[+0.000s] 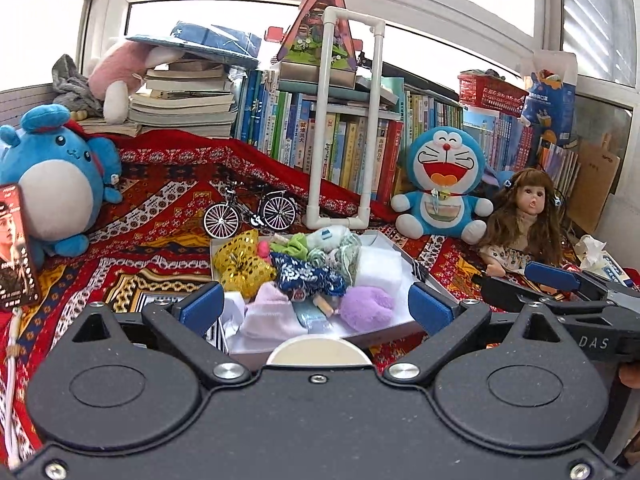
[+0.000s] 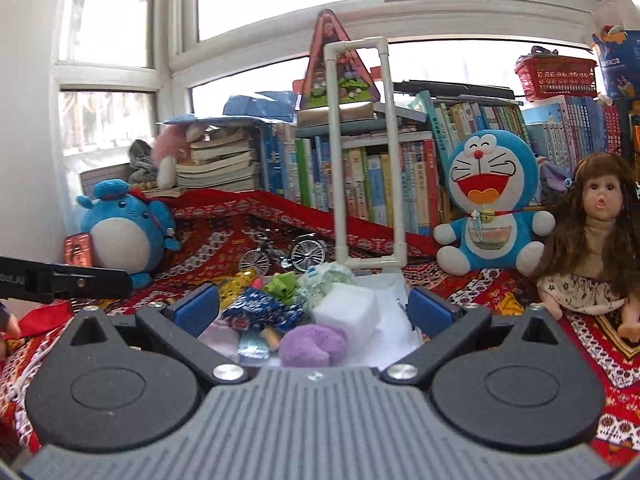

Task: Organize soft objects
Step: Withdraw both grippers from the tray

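Observation:
A shallow white tray (image 1: 422,276) (image 2: 390,320) lies on the red patterned cloth, just ahead of both grippers. In it sit a purple plush pad (image 1: 368,306) (image 2: 312,344), a white sponge block (image 1: 378,268) (image 2: 346,312), a blue patterned cloth (image 1: 308,276) (image 2: 260,312), a yellow sequined piece (image 1: 240,264), a pale pink sock (image 1: 266,310) and a green scrap (image 1: 298,244). My left gripper (image 1: 316,302) is open at the tray's near edge, nothing between its pads. My right gripper (image 2: 314,308) is open beside it, also empty. It shows in the left view too, as the right gripper (image 1: 516,280).
A white pipe frame (image 1: 344,120) stands behind the tray, with a miniature bicycle (image 1: 250,214) to its left. A blue cat plush (image 1: 442,184), a long-haired doll (image 1: 520,220) and a round blue plush (image 1: 56,184) sit around it. Behind them run rows of books (image 1: 352,148).

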Action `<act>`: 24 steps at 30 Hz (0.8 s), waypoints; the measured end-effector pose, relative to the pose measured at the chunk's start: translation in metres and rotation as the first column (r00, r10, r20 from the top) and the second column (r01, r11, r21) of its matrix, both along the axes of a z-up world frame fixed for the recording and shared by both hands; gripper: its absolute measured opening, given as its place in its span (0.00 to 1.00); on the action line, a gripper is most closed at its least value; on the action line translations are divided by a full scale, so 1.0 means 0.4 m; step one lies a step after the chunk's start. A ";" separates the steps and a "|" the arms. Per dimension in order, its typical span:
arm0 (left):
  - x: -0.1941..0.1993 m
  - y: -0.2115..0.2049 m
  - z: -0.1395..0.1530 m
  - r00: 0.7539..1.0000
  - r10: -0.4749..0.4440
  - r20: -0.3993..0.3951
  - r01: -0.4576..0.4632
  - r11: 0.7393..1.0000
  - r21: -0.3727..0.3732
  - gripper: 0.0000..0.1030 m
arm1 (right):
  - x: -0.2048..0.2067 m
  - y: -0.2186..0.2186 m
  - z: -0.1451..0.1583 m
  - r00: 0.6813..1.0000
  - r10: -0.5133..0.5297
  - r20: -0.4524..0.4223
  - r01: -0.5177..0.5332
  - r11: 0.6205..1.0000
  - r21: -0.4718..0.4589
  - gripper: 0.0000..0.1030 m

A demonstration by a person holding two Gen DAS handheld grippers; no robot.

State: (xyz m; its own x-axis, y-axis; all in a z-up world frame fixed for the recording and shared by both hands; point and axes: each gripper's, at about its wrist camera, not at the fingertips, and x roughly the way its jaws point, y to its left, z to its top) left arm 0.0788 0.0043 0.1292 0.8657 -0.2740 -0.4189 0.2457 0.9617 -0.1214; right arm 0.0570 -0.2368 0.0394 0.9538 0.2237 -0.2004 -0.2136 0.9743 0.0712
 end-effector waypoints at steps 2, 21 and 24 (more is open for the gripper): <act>-0.022 0.002 -0.008 1.000 -0.003 0.004 0.003 1.000 -0.004 0.95 | -0.017 0.002 -0.011 1.000 -0.004 -0.003 0.004 1.000 -0.002 1.00; -0.161 0.041 -0.153 0.996 0.025 -0.084 -0.023 0.999 0.029 0.95 | -0.143 0.032 -0.125 1.000 -0.027 0.000 0.027 0.999 -0.044 1.00; -0.181 0.042 -0.177 0.996 0.048 -0.079 -0.045 0.998 0.037 0.96 | -0.146 0.034 -0.142 0.999 -0.049 -0.020 0.048 0.998 -0.041 1.00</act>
